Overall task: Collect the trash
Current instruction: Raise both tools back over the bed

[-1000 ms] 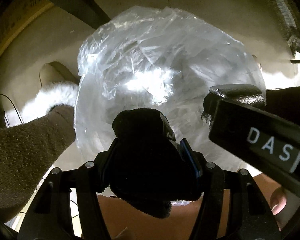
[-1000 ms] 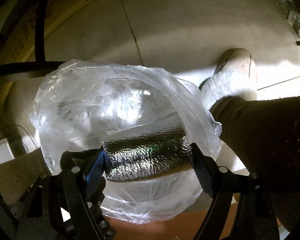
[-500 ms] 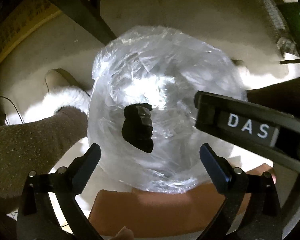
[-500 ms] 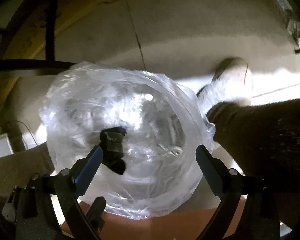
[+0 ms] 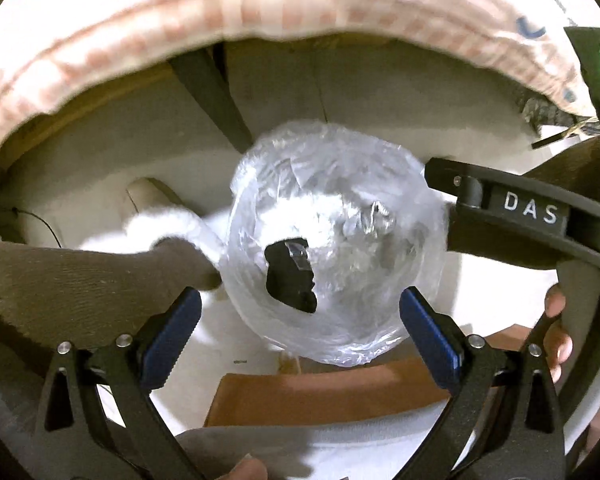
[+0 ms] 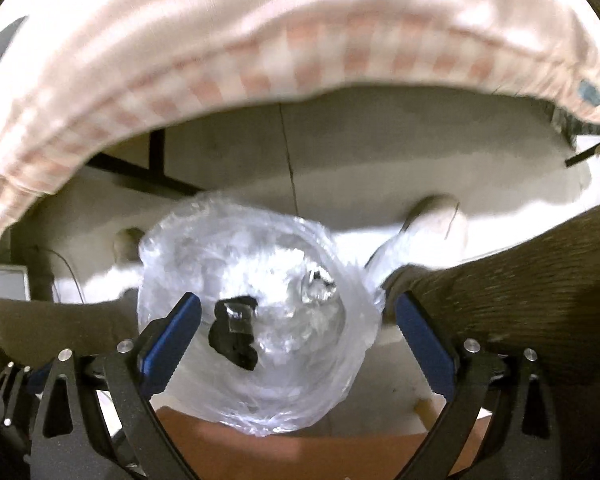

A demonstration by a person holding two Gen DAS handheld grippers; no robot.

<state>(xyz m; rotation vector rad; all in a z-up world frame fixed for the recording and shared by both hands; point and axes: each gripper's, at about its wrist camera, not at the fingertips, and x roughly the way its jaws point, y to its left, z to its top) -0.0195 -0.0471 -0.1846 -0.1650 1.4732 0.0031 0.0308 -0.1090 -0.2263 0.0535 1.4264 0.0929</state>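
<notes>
Grippers first: left gripper and right gripper both hang spread and empty above the clear trash bag. Inside it lie one black lump at seven o'clock and one crumpled foil piece at one o'clock. Best next move, I judge: swing clear of the rim toward the checked cloth at twelve for remaining litter.

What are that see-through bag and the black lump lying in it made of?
The bag looks like thin clear plastic film: glossy, wrinkled, with bright glints, and the floor shows through it. The black lump looks matte, soft and crumpled, perhaps cloth or foam; the pictures leave that open. A shiny crinkled piece beside it could be foil or plastic wrap.
</notes>
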